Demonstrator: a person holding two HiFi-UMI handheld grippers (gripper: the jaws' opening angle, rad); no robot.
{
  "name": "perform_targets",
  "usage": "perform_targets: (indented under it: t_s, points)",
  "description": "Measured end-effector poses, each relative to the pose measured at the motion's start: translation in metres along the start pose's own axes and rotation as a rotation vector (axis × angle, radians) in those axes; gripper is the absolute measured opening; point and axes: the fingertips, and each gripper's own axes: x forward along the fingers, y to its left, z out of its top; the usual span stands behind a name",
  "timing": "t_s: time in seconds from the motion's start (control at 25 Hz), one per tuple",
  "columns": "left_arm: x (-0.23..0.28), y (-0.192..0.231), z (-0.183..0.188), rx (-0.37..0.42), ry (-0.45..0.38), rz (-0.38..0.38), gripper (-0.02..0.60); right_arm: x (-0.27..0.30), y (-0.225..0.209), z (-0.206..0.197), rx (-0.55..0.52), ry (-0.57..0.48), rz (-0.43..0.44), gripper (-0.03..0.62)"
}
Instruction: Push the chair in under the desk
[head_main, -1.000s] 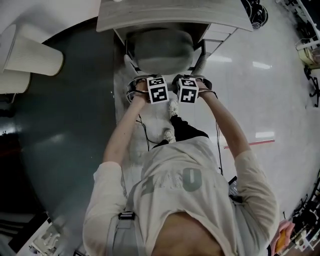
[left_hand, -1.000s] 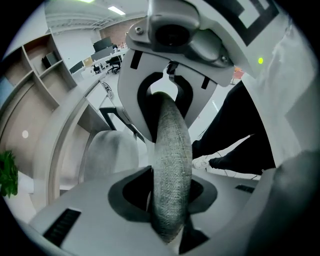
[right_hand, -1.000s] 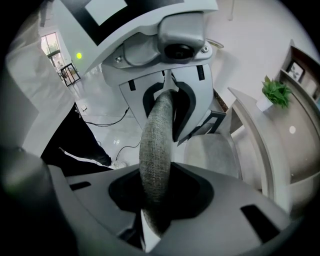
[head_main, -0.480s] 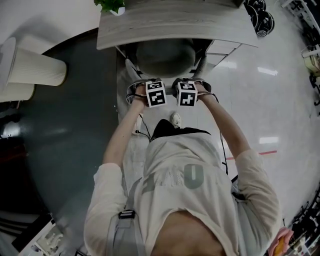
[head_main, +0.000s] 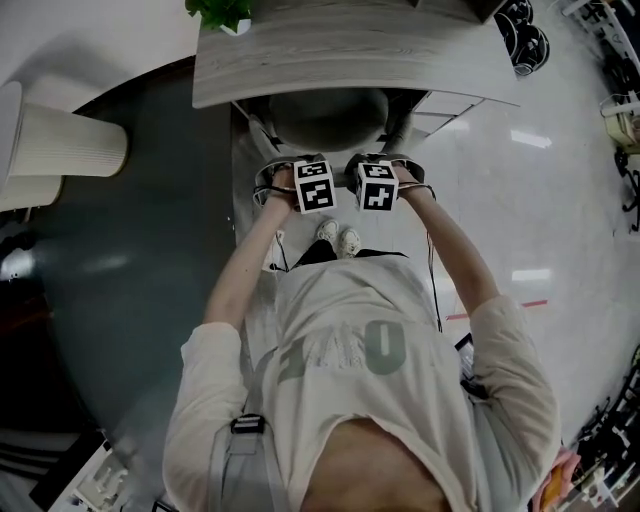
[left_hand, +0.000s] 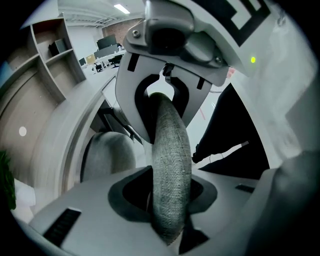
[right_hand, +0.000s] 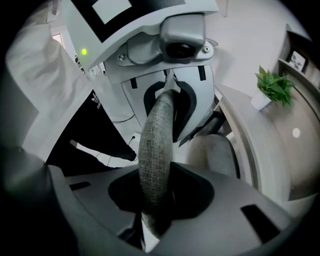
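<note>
I am keeping the left tongs and right tongs clenched side by side on the fabric back of the chair, so the push is going in straight. The chair is sitting at upper centre, seat partly beneath the counter. I judge that little pushing is remaining.

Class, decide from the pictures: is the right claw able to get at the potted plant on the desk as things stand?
Probably not. The right claw is clamped on the chair backrest, and the potted plant sits beyond it, far left on the desk.
</note>
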Motion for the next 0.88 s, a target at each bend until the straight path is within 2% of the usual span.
perform_targets:
  t_s: [0.44,0.52,0.72,0.88]
  points:
    - [0.005,0.001,0.005,0.027,-0.052,-0.013,0.132,0.004,-0.004,-0.009,0.023,0.014,-0.011,0.1]
    - [0.005,0.0,0.007,0.043,-0.064,0.006,0.132,0.005,-0.004,-0.01,0.028,0.014,-0.008,0.106]
    - [0.006,0.001,0.006,0.14,-0.117,0.106,0.132,0.007,-0.005,-0.011,0.075,0.032,0.022,0.127]
    - [0.008,0.001,0.007,0.11,-0.099,0.086,0.132,0.01,-0.01,-0.015,0.113,0.03,-0.029,0.144]
